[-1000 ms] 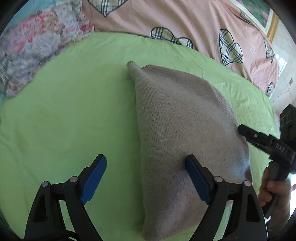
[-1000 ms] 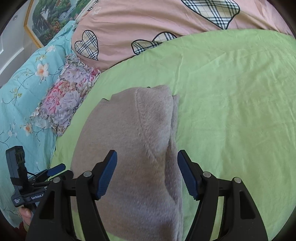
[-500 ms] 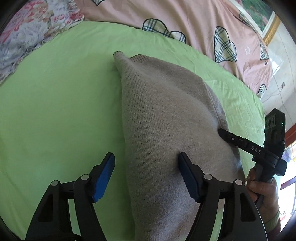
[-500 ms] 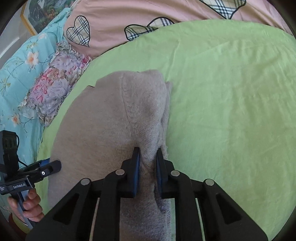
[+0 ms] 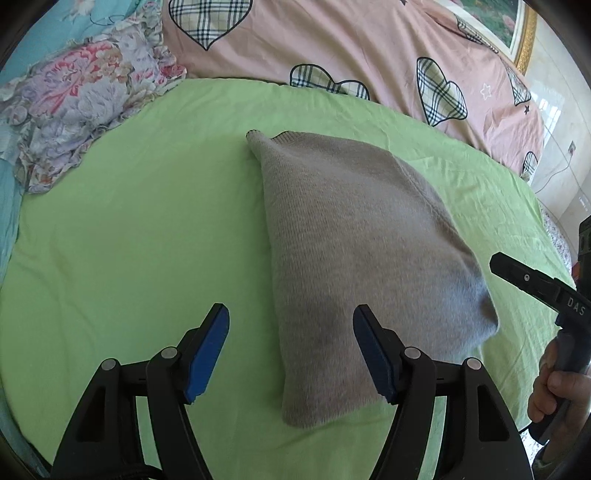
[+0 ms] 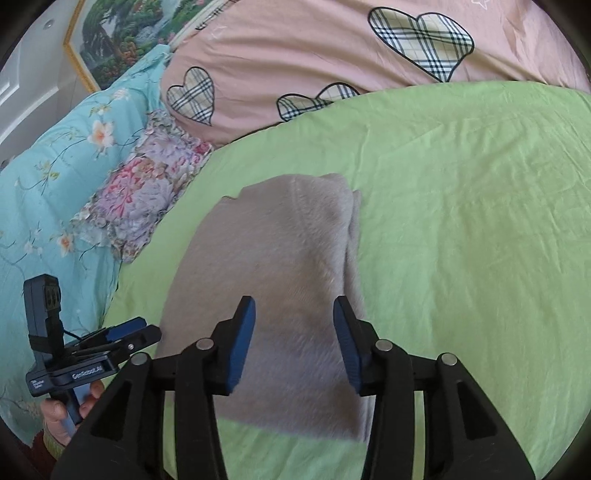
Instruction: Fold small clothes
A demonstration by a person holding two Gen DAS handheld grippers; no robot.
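A grey-beige knitted sweater (image 5: 354, 251) lies folded into a long block on the green sheet (image 5: 129, 240); it also shows in the right wrist view (image 6: 273, 280). My left gripper (image 5: 291, 350) is open and empty, hovering over the sweater's near left edge. My right gripper (image 6: 295, 343) is open and empty above the sweater's near end, its jaws apart. The right gripper shows at the right edge of the left wrist view (image 5: 532, 284). The left gripper shows at the lower left of the right wrist view (image 6: 122, 336).
A pink duvet with plaid hearts (image 5: 369, 48) lies across the back. A floral cloth (image 5: 85, 99) and a turquoise flowered quilt (image 6: 55, 177) lie to the left. A framed picture (image 6: 122, 33) hangs on the wall. The sheet's near edge runs under my grippers.
My right gripper, shut on the sweater half a second ago, has opened and let it go. Both grippers have pulled back from the sweater, which now lies flat.
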